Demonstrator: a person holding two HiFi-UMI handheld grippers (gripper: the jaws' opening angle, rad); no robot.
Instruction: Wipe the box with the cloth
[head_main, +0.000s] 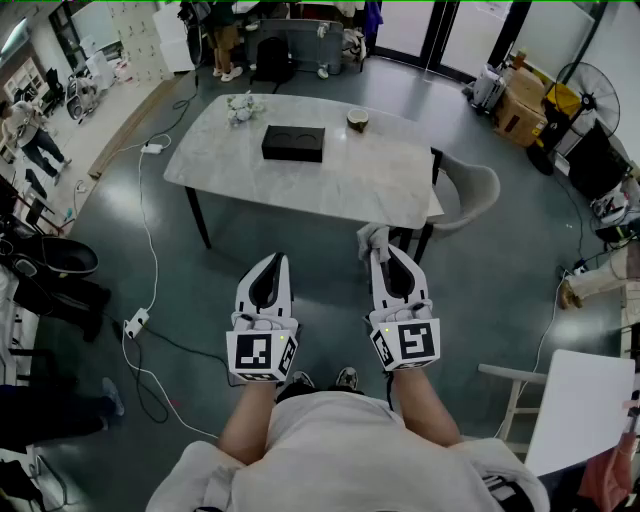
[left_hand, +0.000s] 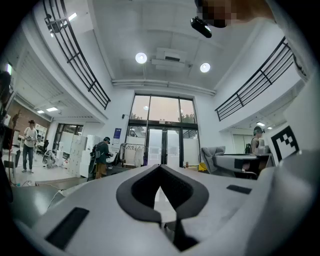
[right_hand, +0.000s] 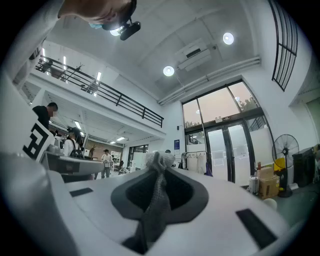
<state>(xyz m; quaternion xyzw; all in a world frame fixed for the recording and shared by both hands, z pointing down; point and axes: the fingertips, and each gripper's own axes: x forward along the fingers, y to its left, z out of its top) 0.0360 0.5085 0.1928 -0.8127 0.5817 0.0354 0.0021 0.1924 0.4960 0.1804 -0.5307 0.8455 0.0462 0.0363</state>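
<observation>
The right hand-held gripper (head_main: 383, 255) pinches the cloth (head_main: 374, 238), carried ready for wiping; the left hand-held gripper (head_main: 277, 260) is closed and empty. The box (head_main: 294, 143) sits on the bench (head_main: 380, 185), well ahead.

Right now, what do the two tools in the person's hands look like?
Both the left tool and right tool are white pointed shells with dark grey insides. Each carries a cube of black-and-white square markers. The person wears a pale short-sleeved shirt.
</observation>
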